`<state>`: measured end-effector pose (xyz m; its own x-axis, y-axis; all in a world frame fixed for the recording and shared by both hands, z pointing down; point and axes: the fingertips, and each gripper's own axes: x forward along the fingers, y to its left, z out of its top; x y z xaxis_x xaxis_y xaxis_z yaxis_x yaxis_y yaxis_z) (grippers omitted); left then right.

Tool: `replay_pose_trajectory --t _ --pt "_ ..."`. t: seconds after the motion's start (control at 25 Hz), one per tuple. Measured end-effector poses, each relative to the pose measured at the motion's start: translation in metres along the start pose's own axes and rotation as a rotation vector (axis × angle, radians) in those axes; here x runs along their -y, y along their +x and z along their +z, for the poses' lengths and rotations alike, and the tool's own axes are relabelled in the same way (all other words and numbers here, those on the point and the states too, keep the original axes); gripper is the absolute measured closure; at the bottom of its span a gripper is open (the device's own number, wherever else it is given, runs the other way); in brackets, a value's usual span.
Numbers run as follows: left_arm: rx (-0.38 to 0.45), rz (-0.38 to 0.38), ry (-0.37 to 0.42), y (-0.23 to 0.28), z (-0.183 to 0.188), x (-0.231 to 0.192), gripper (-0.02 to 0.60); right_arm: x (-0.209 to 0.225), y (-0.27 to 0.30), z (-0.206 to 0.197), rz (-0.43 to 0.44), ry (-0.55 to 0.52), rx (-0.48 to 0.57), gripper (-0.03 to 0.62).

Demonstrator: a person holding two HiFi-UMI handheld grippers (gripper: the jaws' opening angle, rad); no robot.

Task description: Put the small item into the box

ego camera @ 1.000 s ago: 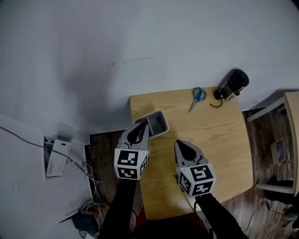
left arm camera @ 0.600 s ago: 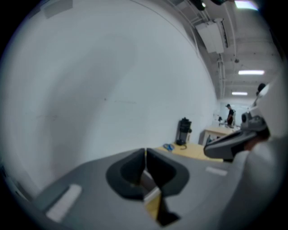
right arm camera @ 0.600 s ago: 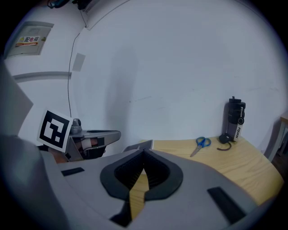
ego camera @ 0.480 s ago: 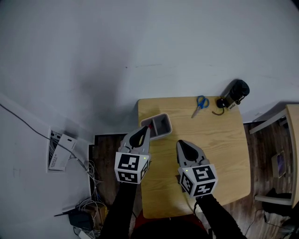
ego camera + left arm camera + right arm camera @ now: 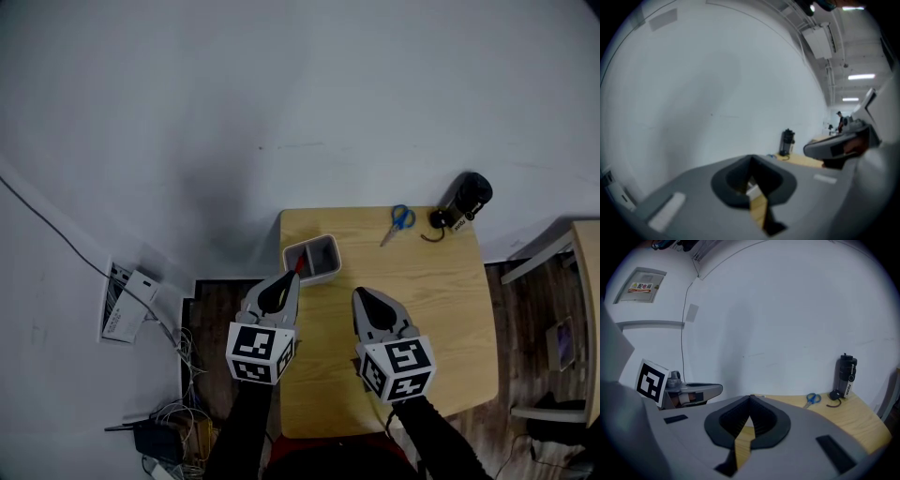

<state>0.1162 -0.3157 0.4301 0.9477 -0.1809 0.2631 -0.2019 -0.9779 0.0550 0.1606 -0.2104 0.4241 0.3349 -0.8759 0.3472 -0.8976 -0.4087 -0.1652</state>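
Left grey two-jaw gripper (image 5: 292,278) hangs just short of the small grey open-top plastic box (image 5: 324,243) at the light wooden table's (image 5: 427,281) left rear corner, its jaws pressed together on nothing, and we see only table and box edge past the tips in its own view. A small red item (image 5: 299,265) shows as a sliver inside the box at its left side, so we judge the drop done. Right grey two-jaw gripper (image 5: 361,294) is likewise closed and empty over mid-table, so next we'd expect only pulling both grippers clear or looking for a 2nd item.
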Motion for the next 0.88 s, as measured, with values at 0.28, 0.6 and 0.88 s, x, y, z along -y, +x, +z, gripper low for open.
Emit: replay_pose_trajectory --t 0.28,0.6,0.88 --pt "0.002 0.015 0.013 -0.021 0.004 0.016 0.579 0.000 -0.020 0.009 0.018 -0.012 0.028 0.586" --pt "0.005 0.048 0.030 -0.049 0.007 0.033 0.579 -0.002 -0.043 0.011 0.050 -0.014 0.044 0.586" --pt "0.008 0.079 0.022 -0.076 0.003 0.049 0.580 -0.005 -0.067 0.012 0.079 -0.026 0.063 0.586"
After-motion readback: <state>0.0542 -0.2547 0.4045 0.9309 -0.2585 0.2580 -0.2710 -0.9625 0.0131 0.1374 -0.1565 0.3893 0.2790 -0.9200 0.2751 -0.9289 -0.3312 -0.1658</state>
